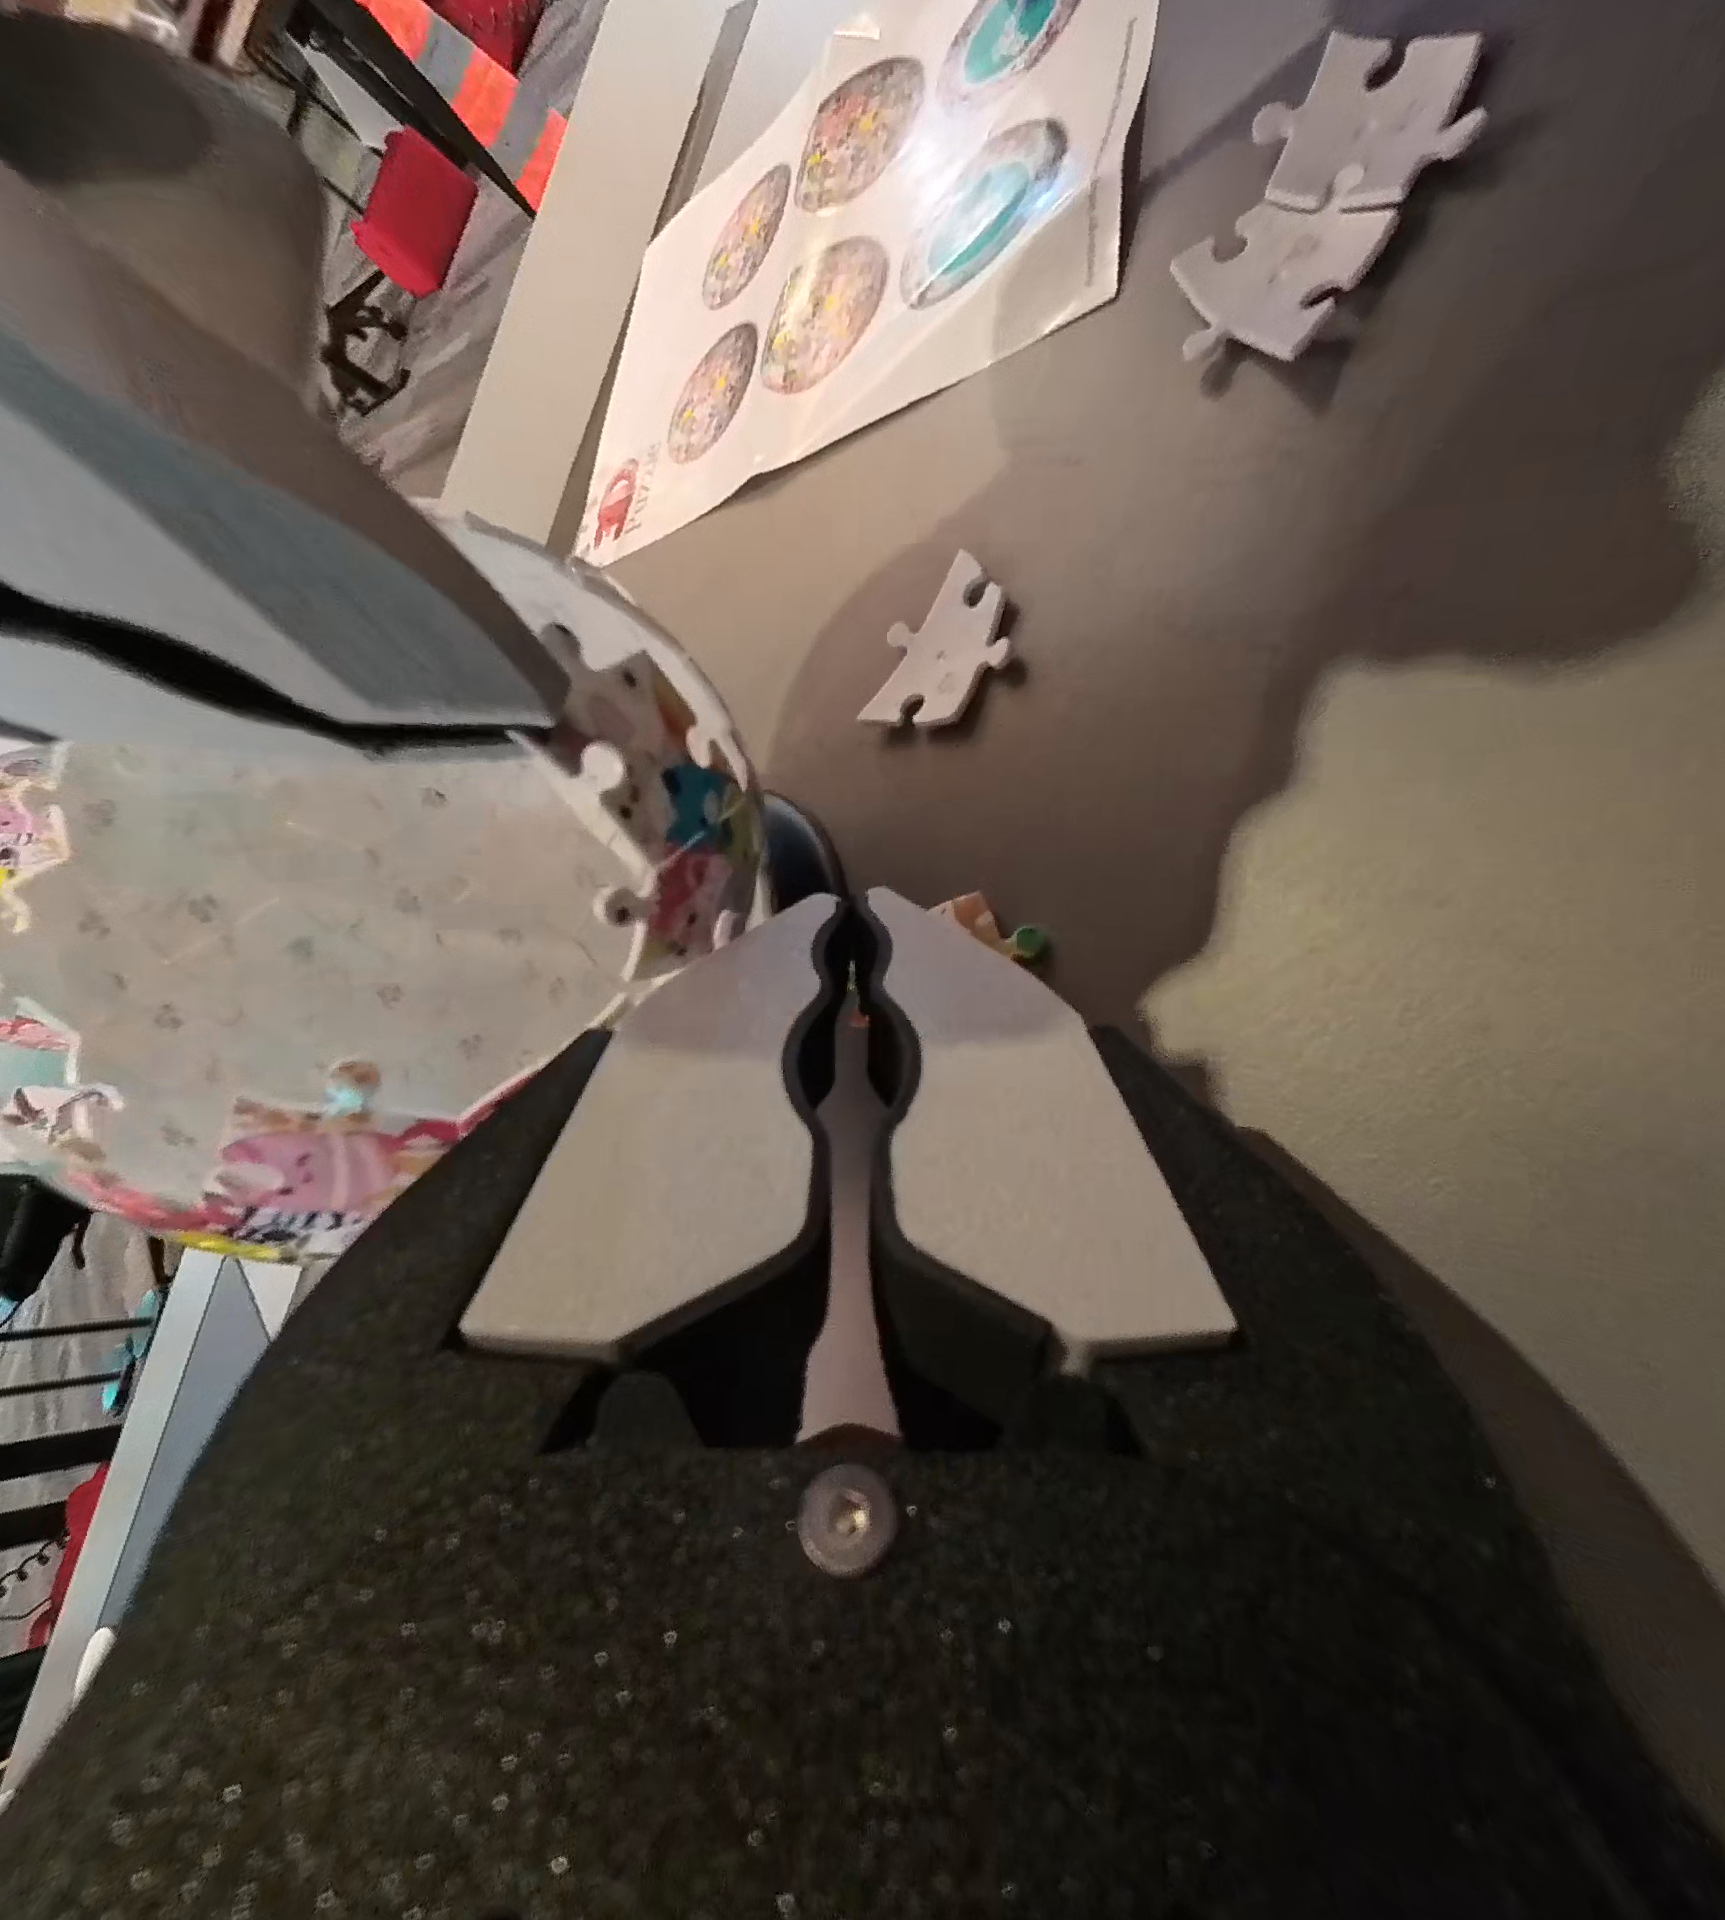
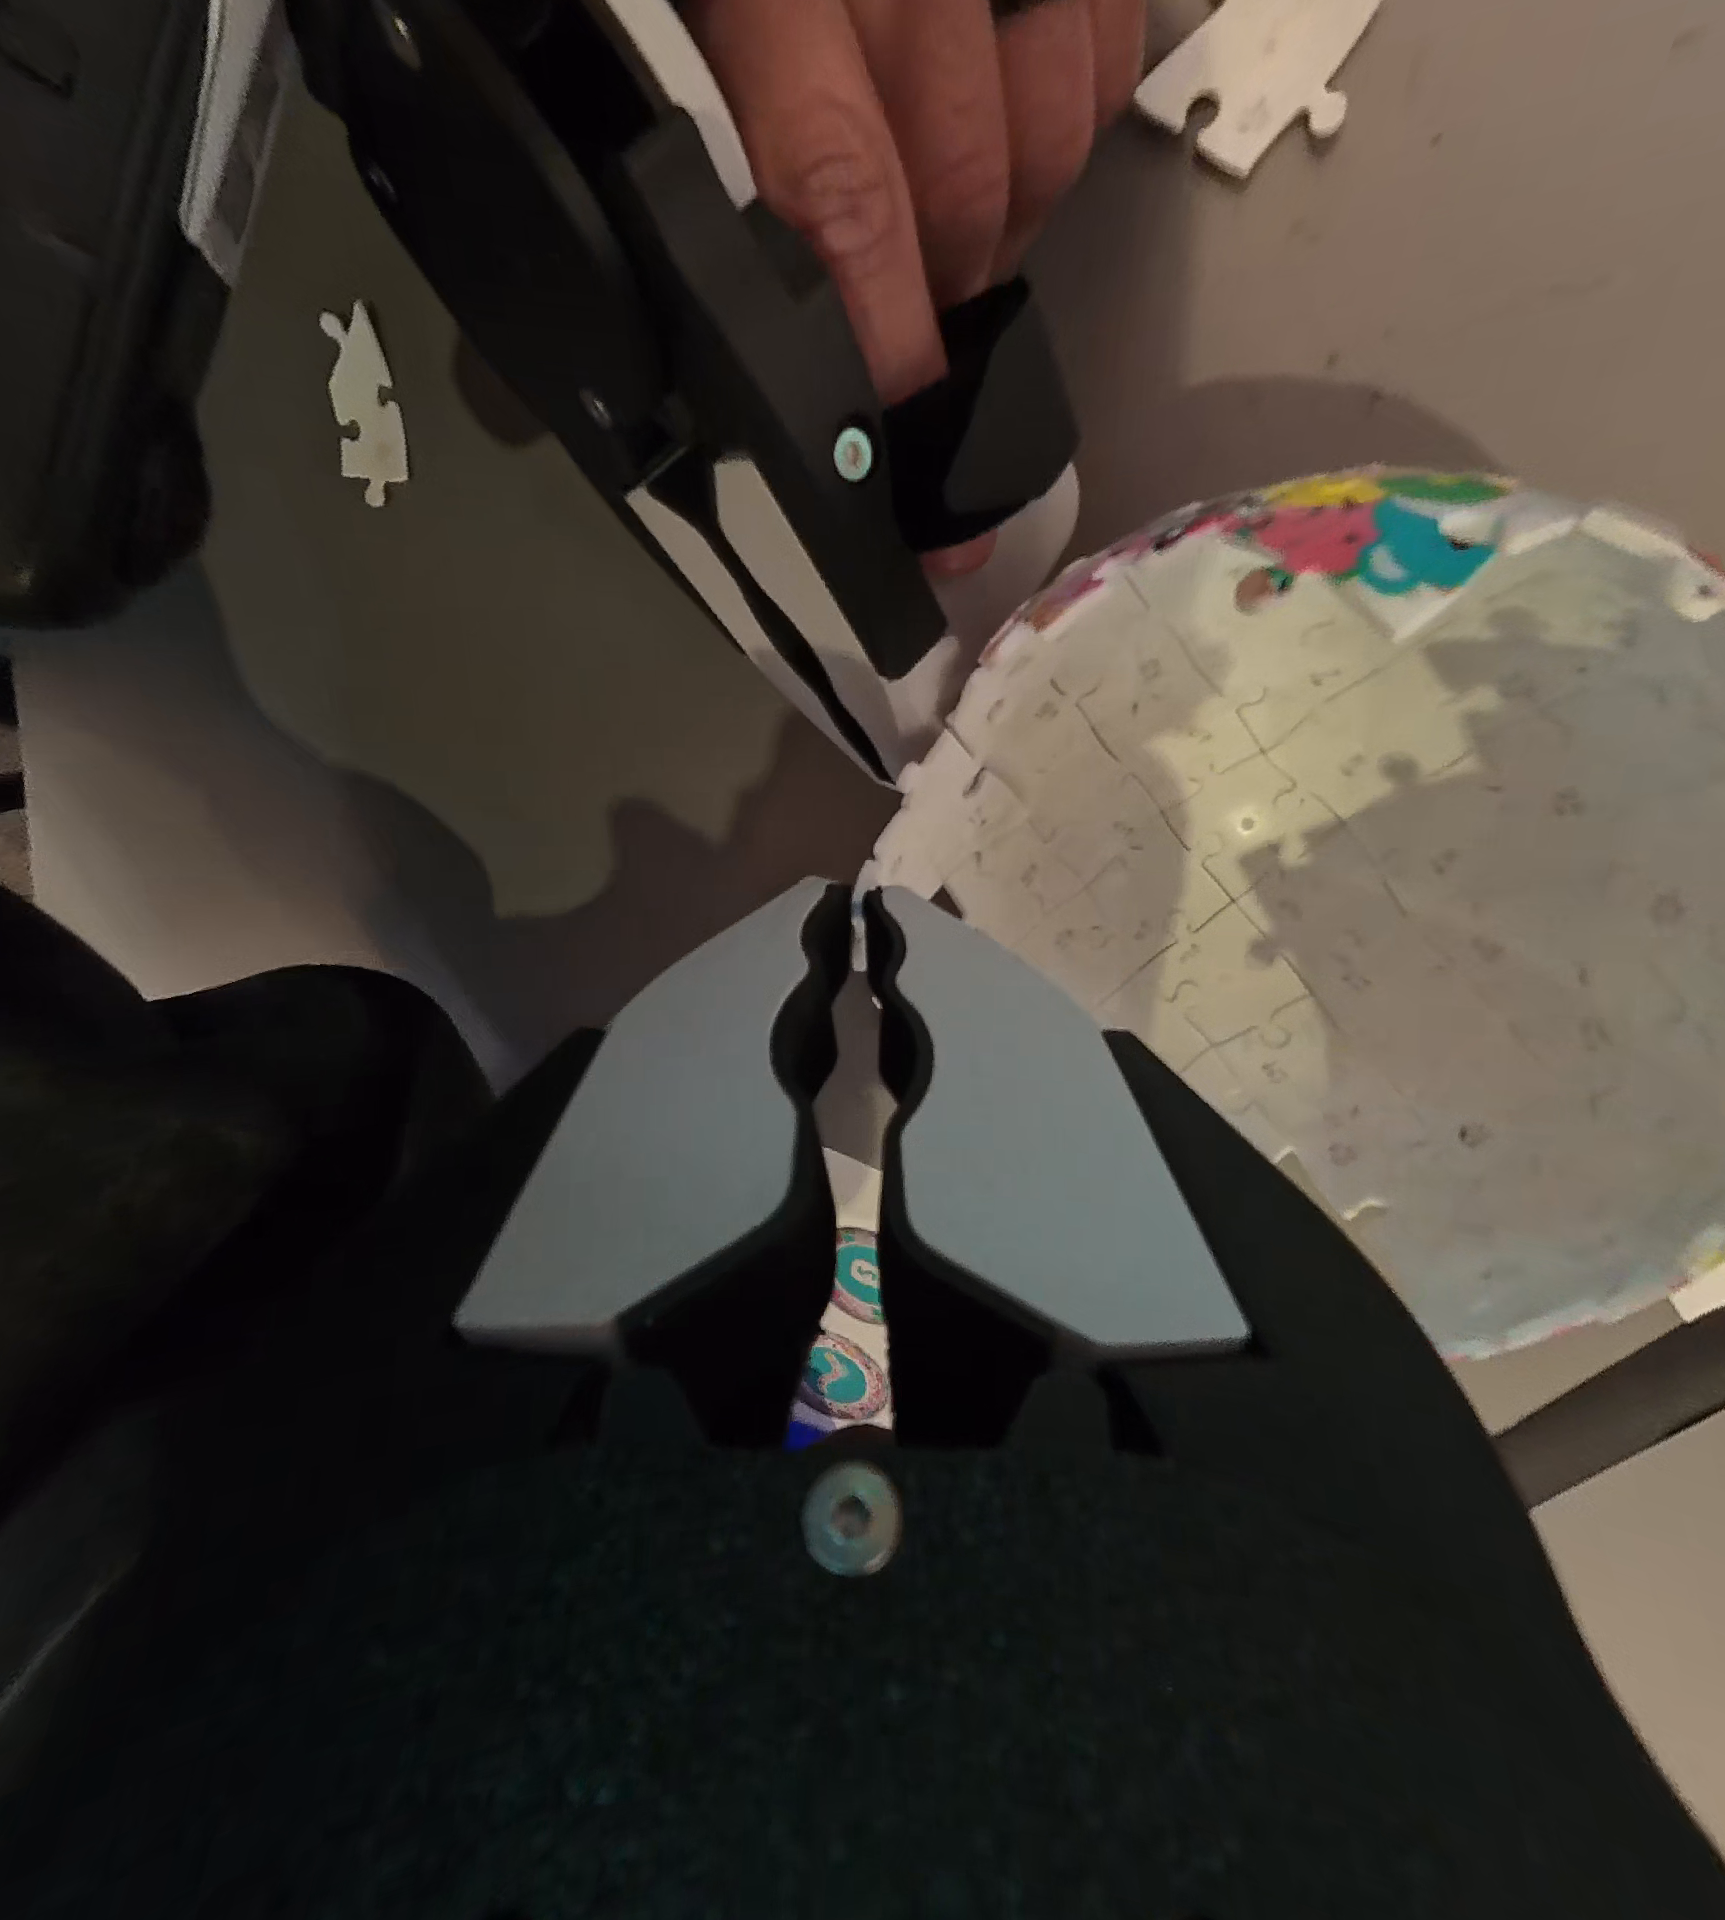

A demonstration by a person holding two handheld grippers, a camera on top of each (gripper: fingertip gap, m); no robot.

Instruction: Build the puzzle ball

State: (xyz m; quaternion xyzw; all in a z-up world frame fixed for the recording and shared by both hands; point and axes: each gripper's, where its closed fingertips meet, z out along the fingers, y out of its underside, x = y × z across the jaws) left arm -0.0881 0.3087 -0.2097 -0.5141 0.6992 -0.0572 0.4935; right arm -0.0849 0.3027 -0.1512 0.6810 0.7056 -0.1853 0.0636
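Observation:
The partly built puzzle ball [image 2: 1409,883] is an open half shell with a white inside and a colourful outside. It also shows at the left of the left wrist view [image 1: 318,935]. My right gripper [image 2: 860,906] is shut on the shell's rim; it also shows in the left wrist view [image 1: 536,717]. My left gripper [image 1: 853,920] is shut on a thin coloured puzzle piece [image 1: 988,925], seen edge-on between the fingers, right beside the shell's rim. In the right wrist view the left gripper [image 2: 889,764], held by a hand [image 2: 868,156], has its tips at the rim.
On the grey table [image 1: 1253,499] lie a single loose piece [image 1: 946,655], white side up, a joined group of pieces [image 1: 1325,197] and a printed sheet with ball pictures [image 1: 868,260]. The right wrist view also shows the loose piece [image 2: 370,405] and the group [image 2: 1242,83]. The left gripper's tips are roughly 6 cm from the right gripper's.

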